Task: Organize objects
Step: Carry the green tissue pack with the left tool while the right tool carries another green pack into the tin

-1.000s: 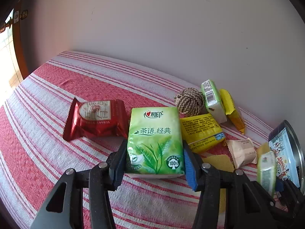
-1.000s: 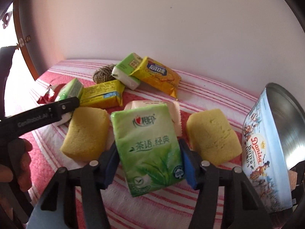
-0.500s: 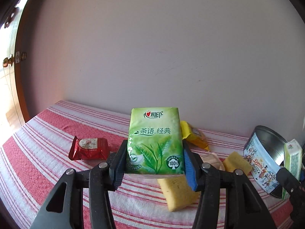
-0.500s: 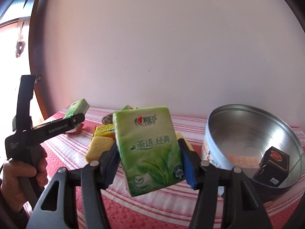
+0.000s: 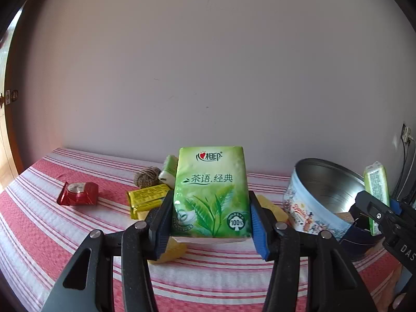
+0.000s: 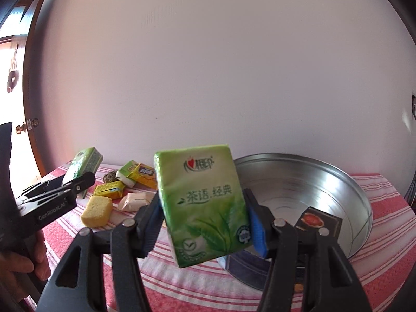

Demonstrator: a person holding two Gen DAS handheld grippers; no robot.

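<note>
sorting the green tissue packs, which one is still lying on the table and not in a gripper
The third green pack at the back, beside the woven ball and yellow packet. The other two are clamped in the left gripper and right gripper.

Left claw (image 5: 210, 230) and right claw (image 6: 205, 227) each clamped, tilted slightly downward.

home | striped tablecloth (image 5: 65, 234) | wooden door (image 6: 33, 104) | plain wall (image 5: 208, 78)

plain pale wall (image 5: 208, 65) fills back. surface under red-white striped cloth (image 5: 39, 208) sits against it. wooden door (image 6: 31, 119) with knob far left, daylight pouring in there. cables (image 5: 405, 156) at right edge.
</note>
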